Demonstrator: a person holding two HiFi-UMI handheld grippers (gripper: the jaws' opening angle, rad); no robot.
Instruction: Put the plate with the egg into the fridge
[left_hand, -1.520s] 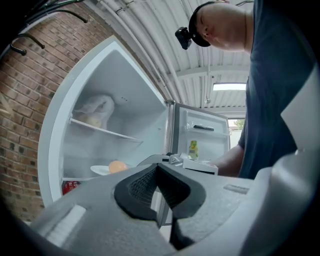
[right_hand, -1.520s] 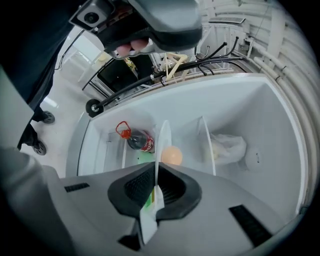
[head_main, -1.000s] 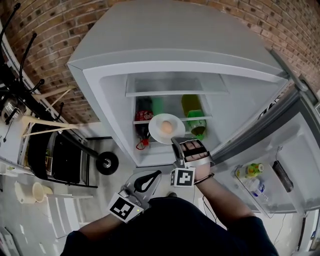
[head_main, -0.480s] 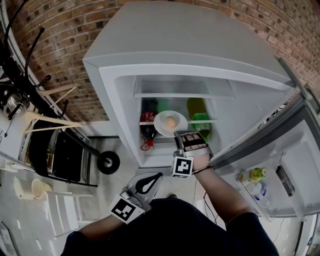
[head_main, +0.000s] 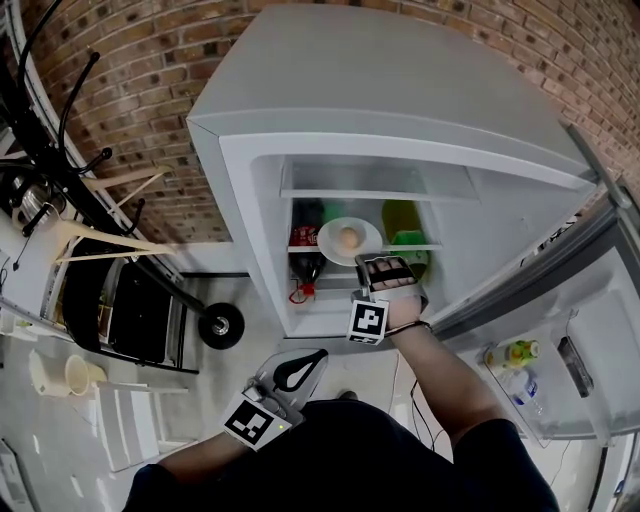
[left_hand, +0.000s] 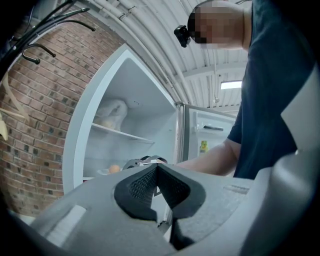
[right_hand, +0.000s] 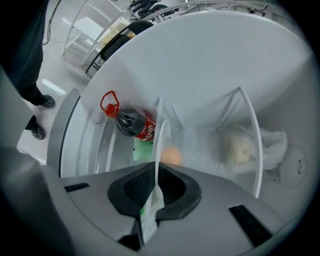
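A white plate (head_main: 350, 240) with a brown egg (head_main: 349, 238) on it hangs at the mouth of the open fridge (head_main: 400, 120), level with its middle shelf (head_main: 420, 246). My right gripper (head_main: 377, 268) is shut on the plate's near rim. In the right gripper view the plate (right_hand: 161, 145) shows edge-on between the pads, with the egg (right_hand: 171, 156) beyond them. My left gripper (head_main: 303, 365) is shut and empty, held low near the person's body, away from the fridge. In the left gripper view the egg (left_hand: 114, 169) shows far off inside the fridge.
A dark cola bottle (head_main: 306, 262) with a red label stands left of the plate, green bottles (head_main: 403, 238) right of it. A white bag (right_hand: 250, 145) lies on a fridge shelf. The open door (head_main: 560, 330) at right holds bottles (head_main: 508, 352). A rack (head_main: 120, 310) stands left.
My right gripper has carried the plate with the egg forward and up, from in front of the fridge to its opening at the middle shelf. The left gripper has stayed put.
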